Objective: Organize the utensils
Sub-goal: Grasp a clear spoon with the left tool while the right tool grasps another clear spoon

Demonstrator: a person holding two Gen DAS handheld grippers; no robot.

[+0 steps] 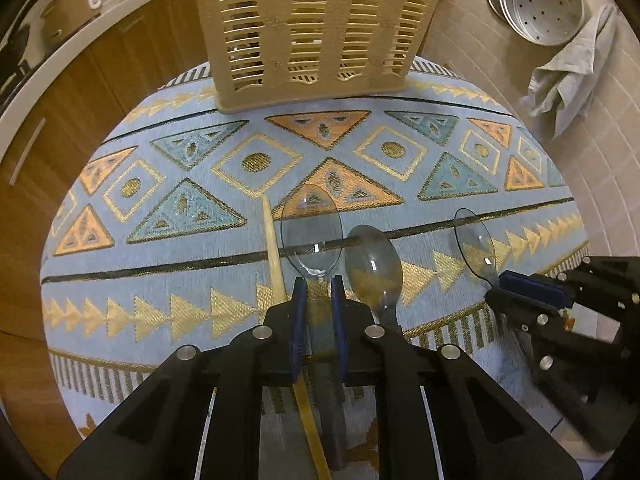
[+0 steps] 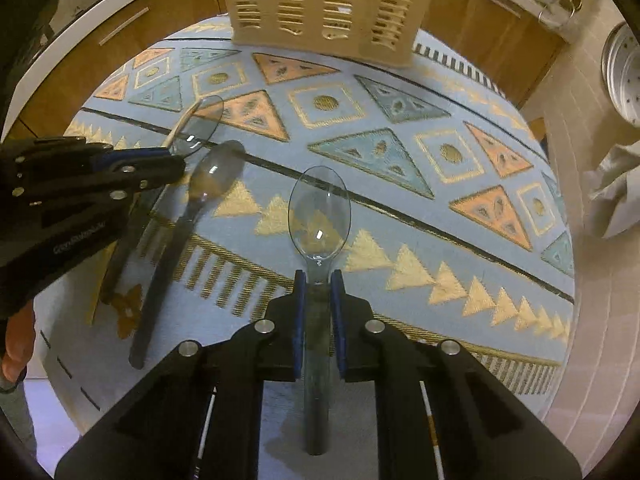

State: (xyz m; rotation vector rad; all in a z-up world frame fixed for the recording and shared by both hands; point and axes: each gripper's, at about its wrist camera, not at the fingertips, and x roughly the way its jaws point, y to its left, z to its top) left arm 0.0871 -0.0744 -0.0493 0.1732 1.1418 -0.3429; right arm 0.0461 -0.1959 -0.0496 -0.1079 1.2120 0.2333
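Beige slotted plastic basket (image 1: 320, 28): top cut off by far picture edge in both views; contents behind slats unreadable. Thin wooden stick (image 1: 273, 248): near part hidden under left tool (image 1: 319, 294). Perforated metal tray (image 2: 626, 76): cropped at right edge in right view.

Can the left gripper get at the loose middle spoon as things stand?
Probably not yet: the left gripper is shut on its own clear spoon. The middle spoon lies uncovered right beside it, so the path looks free once it is emptied.
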